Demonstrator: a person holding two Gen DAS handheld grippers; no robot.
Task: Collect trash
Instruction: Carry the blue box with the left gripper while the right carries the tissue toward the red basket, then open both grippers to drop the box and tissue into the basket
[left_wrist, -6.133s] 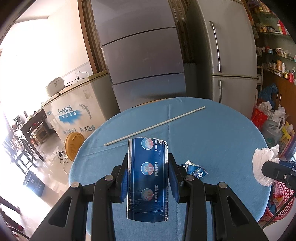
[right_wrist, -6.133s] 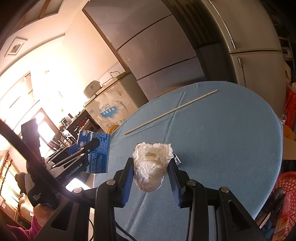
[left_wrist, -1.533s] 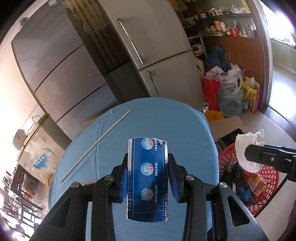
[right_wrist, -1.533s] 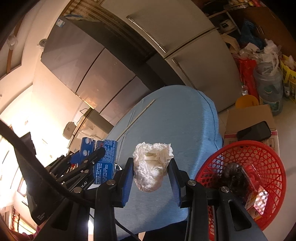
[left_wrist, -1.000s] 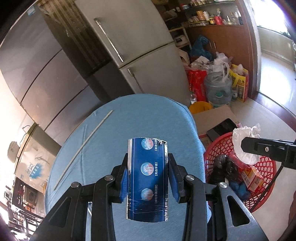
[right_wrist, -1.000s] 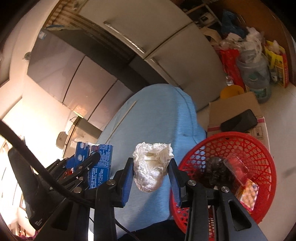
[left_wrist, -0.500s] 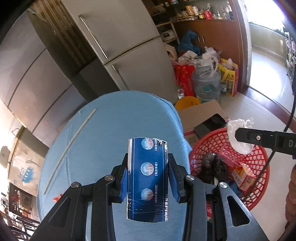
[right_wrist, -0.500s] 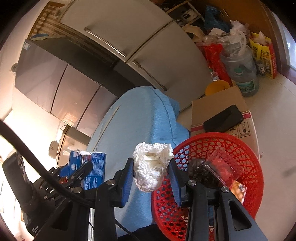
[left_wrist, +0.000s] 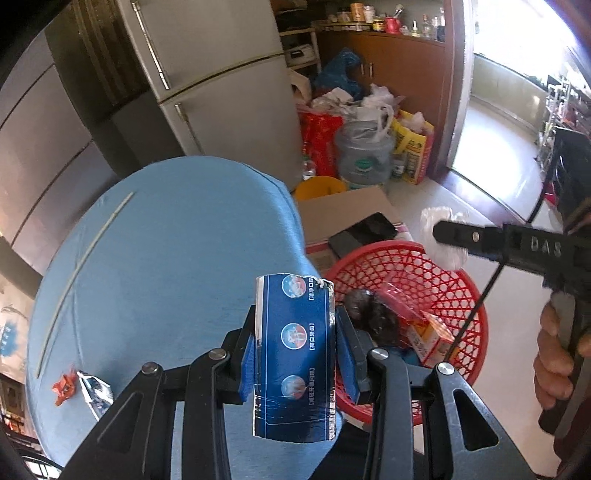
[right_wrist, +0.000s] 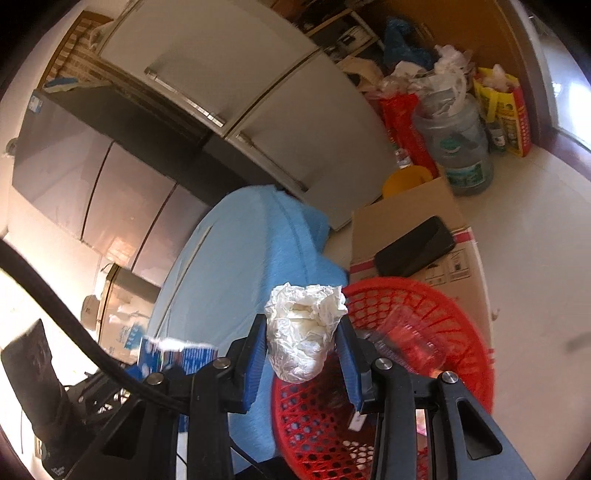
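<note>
One flattened blue carton with three round emblems (left_wrist: 295, 354) is clamped in the left gripper (left_wrist: 297, 356), one crumpled white tissue wad (right_wrist: 304, 328) in the right gripper (right_wrist: 303, 354), "DAS" on its side, above one red mesh basket (right_wrist: 443, 314)

Both hands have swung away from the blue-covered table (left_wrist: 177, 236) toward the red basket (left_wrist: 461, 284) on the floor beside it. A few seconds back the left gripper (left_wrist: 295, 354) held its blue carton (left_wrist: 295, 354) over the tabletop; now the carton hangs at the table's edge, next to the basket's near rim. The right gripper (right_wrist: 303, 347), with its crumpled white wad (right_wrist: 303, 332), has travelled from above the table to above the basket, and both grippers have tipped downward.
</note>
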